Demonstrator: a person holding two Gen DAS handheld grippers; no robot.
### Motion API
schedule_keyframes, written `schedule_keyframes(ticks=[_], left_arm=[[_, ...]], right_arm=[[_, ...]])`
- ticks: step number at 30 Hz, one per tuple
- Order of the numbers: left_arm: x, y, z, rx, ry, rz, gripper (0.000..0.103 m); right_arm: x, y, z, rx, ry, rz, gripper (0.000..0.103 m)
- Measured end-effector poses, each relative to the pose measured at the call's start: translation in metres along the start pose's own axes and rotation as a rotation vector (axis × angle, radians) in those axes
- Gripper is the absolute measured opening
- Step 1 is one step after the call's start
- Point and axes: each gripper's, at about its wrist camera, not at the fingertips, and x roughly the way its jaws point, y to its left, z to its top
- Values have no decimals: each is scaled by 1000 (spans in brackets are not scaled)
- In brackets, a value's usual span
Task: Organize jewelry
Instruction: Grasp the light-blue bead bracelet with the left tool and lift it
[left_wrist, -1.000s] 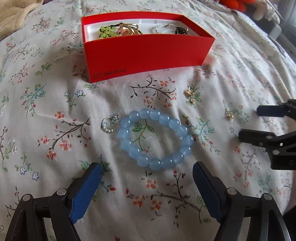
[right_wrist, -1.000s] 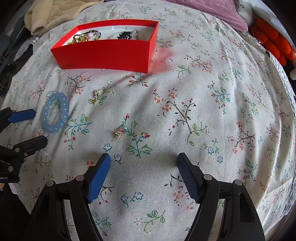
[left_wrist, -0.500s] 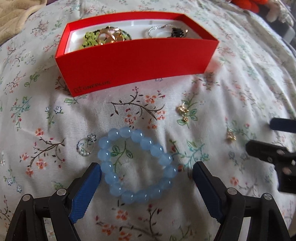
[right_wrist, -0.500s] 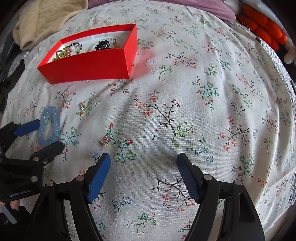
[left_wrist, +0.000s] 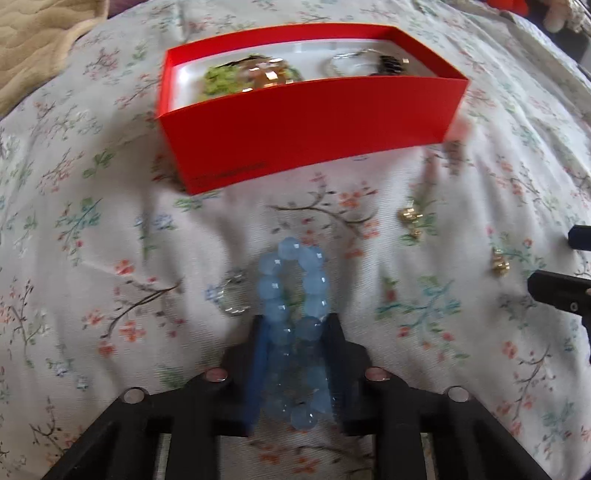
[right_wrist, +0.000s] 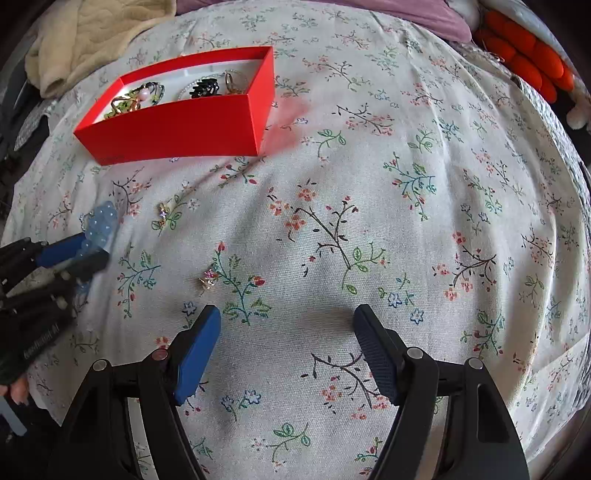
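Observation:
My left gripper (left_wrist: 295, 339) is shut on the blue bead bracelet (left_wrist: 293, 291), squeezed into a long oval over the floral sheet; it also shows in the right wrist view (right_wrist: 99, 221). The red box (left_wrist: 314, 125) lies ahead with jewelry inside, and shows in the right wrist view (right_wrist: 177, 125). A small silver ring (left_wrist: 231, 295) lies left of the bracelet. Gold earrings (left_wrist: 410, 218) (left_wrist: 499, 262) lie to the right. My right gripper (right_wrist: 286, 332) is open and empty above the sheet, near a pink-stoned earring (right_wrist: 208, 278).
A beige blanket (right_wrist: 92, 40) lies at the far left. Orange plush items (right_wrist: 524, 55) and a purple pillow (right_wrist: 424, 14) sit at the far right. Another earring (right_wrist: 163, 214) lies on the sheet between the box and the bracelet.
My left gripper moved forward and shut on the blue bracelet, pressing it from a round ring into a narrow oval. The right gripper stayed open and drew back a little.

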Motion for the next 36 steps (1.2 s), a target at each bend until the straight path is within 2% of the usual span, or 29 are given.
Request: schedule_keyframes(ticks=[4, 6, 22, 27, 29, 30, 36], left_arm=[[-6, 11, -8, -27, 1, -12, 24], [-11, 18, -12, -37, 1, -24, 9], [-31, 66, -37, -80, -21, -34, 9], [-33, 66, -40, -19, -38, -81, 19], [-33, 64, -42, 1, -35, -99, 37], [-33, 63, -41, 6, -35, -103, 40], [-17, 60, -38, 3, -2, -93, 42]], right_arm=[[0, 7, 0, -16, 4, 2, 77], [1, 10, 0, -30, 5, -4, 77], [6, 33, -14, -146, -50, 44, 77], [5, 53, -16, -197, -59, 43, 70], [4, 58, -16, -203, -59, 42, 67], [4, 56, -14, -203, -59, 43, 67], [8, 59, -9, -202, -58, 38, 65]])
